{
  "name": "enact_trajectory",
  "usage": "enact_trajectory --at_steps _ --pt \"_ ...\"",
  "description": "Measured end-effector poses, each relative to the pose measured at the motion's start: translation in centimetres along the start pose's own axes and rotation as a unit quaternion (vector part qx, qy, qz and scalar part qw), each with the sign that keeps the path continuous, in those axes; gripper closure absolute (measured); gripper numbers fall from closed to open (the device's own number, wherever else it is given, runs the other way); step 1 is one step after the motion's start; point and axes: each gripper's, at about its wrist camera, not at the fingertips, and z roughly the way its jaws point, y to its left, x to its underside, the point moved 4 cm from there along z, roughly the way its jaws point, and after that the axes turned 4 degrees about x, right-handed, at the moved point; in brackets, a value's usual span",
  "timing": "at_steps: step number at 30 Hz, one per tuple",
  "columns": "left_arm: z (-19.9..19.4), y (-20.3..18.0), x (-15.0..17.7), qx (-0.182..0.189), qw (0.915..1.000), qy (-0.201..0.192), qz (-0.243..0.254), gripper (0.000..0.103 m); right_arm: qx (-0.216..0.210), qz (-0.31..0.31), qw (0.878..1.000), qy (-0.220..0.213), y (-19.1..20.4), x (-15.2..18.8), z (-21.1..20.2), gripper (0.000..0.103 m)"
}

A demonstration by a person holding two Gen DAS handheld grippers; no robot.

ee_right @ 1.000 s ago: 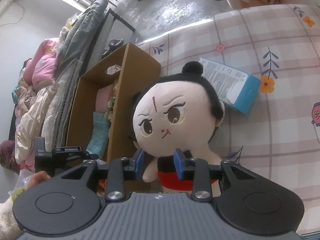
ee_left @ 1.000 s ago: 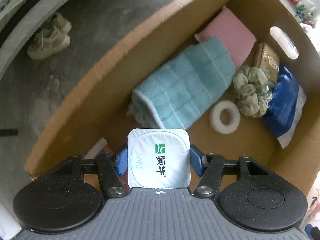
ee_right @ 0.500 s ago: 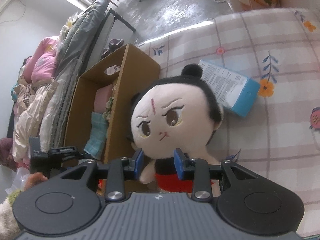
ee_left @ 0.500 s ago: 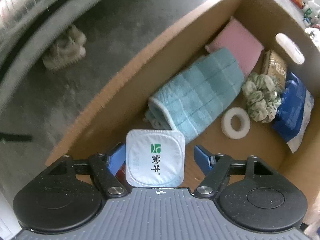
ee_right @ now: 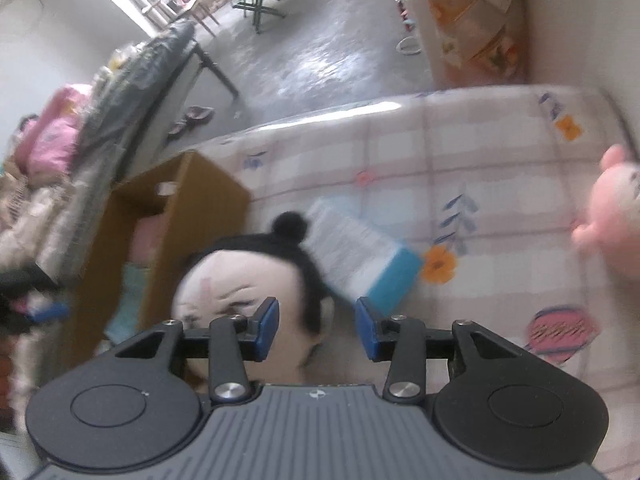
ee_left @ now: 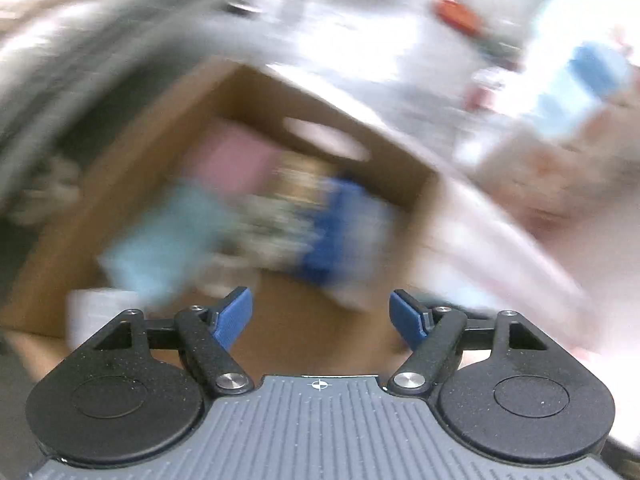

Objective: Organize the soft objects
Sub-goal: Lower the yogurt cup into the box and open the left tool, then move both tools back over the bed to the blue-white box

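Two grippers, both empty: left gripper [ee_left: 321, 314] fingers spread wide above the open brown cardboard box [ee_left: 120, 184]; right gripper [ee_right: 317, 328] fingers opening, nothing pinched, over the black-haired plush doll [ee_right: 248, 280] lying on the checked bed sheet [ee_right: 480, 168] against the box. Best centre on the doll's head before closing. One doll, one box, one blue-white carton [ee_right: 360, 256], one pink plush [ee_right: 616, 216].

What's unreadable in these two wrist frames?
- Left wrist: motion blur smears the cardboard box contents into colour patches.
- Right wrist: the plush doll body is hidden behind the right gripper, whose jaws are opening.
- Right wrist: pink plush toy cut off by the frame edge.
- Right wrist: print on the blue-and-white box is blurred.
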Motion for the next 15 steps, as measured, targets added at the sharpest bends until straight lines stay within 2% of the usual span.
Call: enact_trajectory --at_steps 2,4,6,7,10,13,15 --pt "0.4 -4.1 0.5 0.073 0.9970 0.024 0.011 0.028 0.011 -0.021 1.000 -0.008 -0.7 -0.4 0.3 0.058" --pt "1.0 -8.4 1.3 0.151 0.9866 0.060 0.011 0.030 0.024 -0.056 0.998 -0.013 -1.1 -0.8 0.6 0.058" --pt "2.0 -12.5 2.7 0.223 0.9698 0.099 0.011 0.032 0.035 -0.087 0.995 -0.016 -1.5 -0.7 0.8 0.059" --pt "2.7 -14.2 3.4 0.241 0.9631 0.119 0.014 0.033 0.036 -0.103 0.994 -0.015 -1.7 -0.6 0.7 0.059" --pt "5.2 -18.8 5.9 0.262 0.9512 0.161 0.028 0.038 0.031 -0.136 0.990 -0.013 -2.5 -0.1 0.7 0.060" --pt "8.4 -21.7 8.1 0.242 0.9487 0.201 0.030 0.039 0.024 -0.169 0.985 -0.012 -3.2 0.1 1.4 0.060" --pt "11.0 -22.7 9.3 0.195 0.9525 0.233 0.026 0.038 0.020 -0.185 0.982 -0.010 -3.7 0.0 2.3 0.060"
